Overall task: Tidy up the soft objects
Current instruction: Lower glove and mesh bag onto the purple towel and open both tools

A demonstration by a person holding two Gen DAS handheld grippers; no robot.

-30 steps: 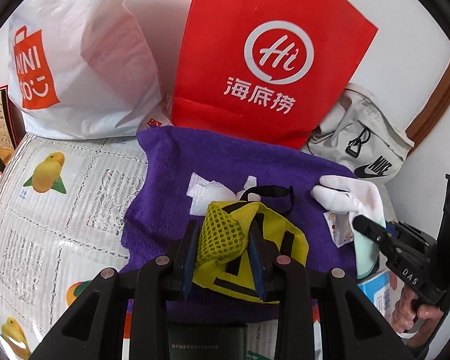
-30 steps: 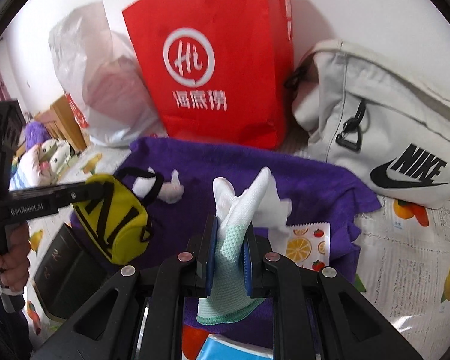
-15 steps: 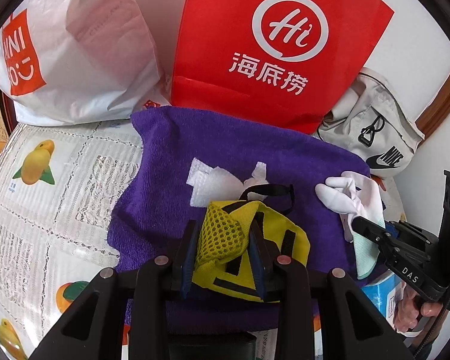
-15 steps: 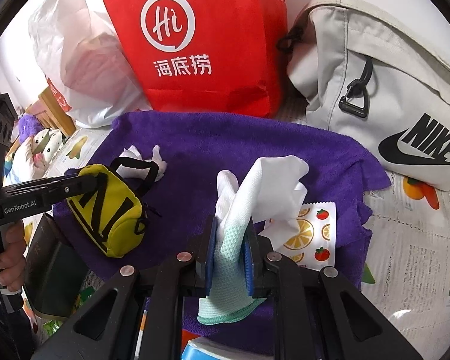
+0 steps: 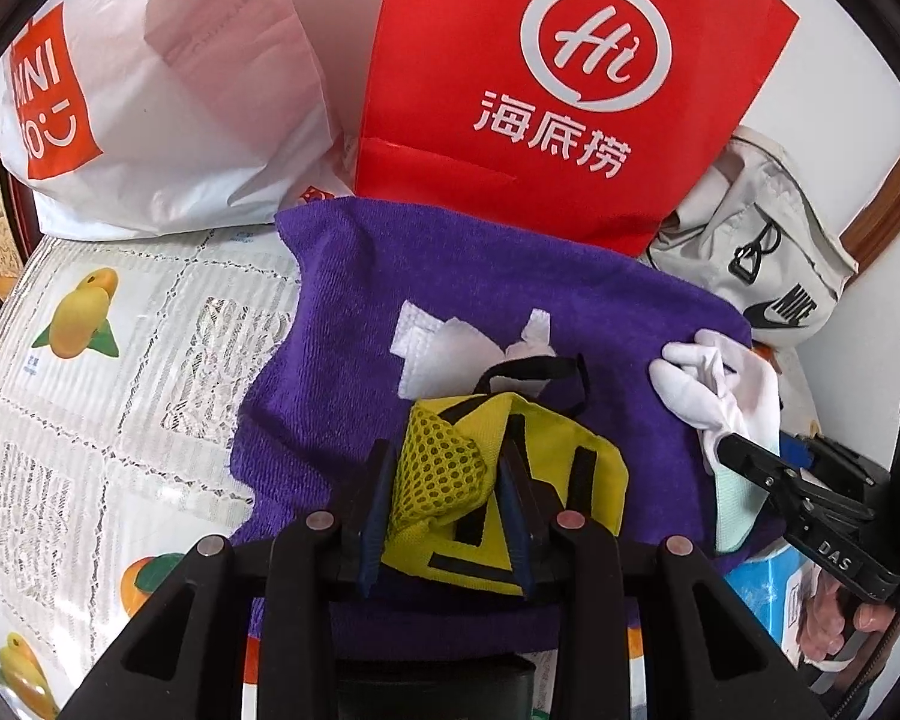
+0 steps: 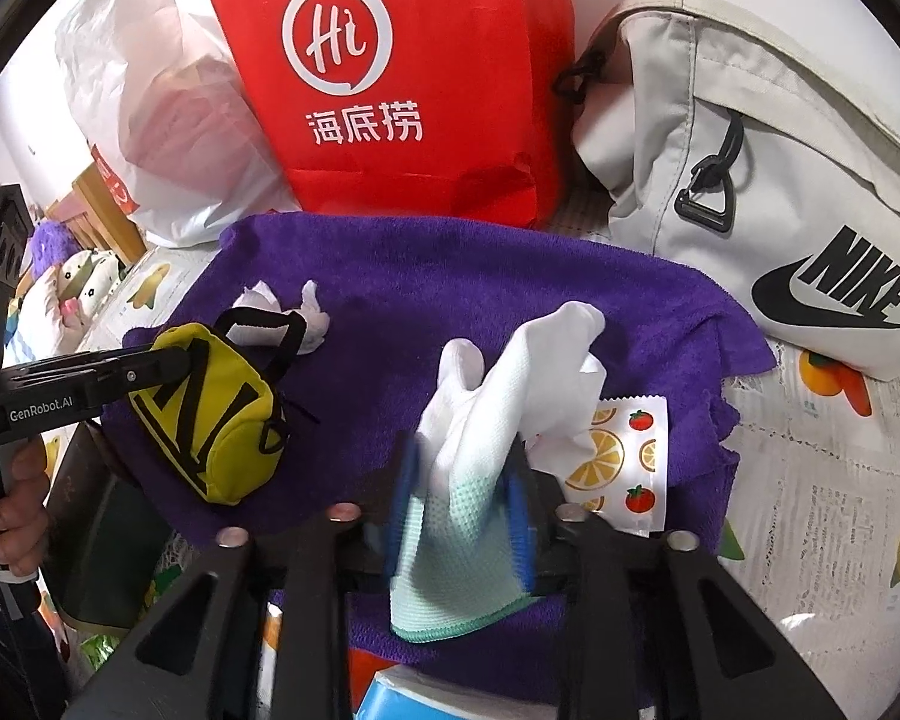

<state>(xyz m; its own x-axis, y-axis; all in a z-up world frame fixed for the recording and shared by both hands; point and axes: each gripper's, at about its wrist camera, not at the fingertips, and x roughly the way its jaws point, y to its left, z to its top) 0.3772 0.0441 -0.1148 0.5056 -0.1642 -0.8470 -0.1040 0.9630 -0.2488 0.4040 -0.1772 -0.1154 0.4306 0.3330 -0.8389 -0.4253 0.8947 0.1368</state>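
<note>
Now both grippers have pushed closer over the purple terry towel [image 5: 354,324], left gripper [image 5: 444,474] jaws pinching the small yellow mesh pouch [image 5: 510,480], right gripper [image 6: 465,480] jaws pinching the white-and-mint knit glove [image 6: 480,420], ready for placing.

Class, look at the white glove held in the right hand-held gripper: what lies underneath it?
Under the white glove lie a fruit-print packet and the purple towel. The glove covers the packet's left part, so its full shape cannot be seen.
</note>
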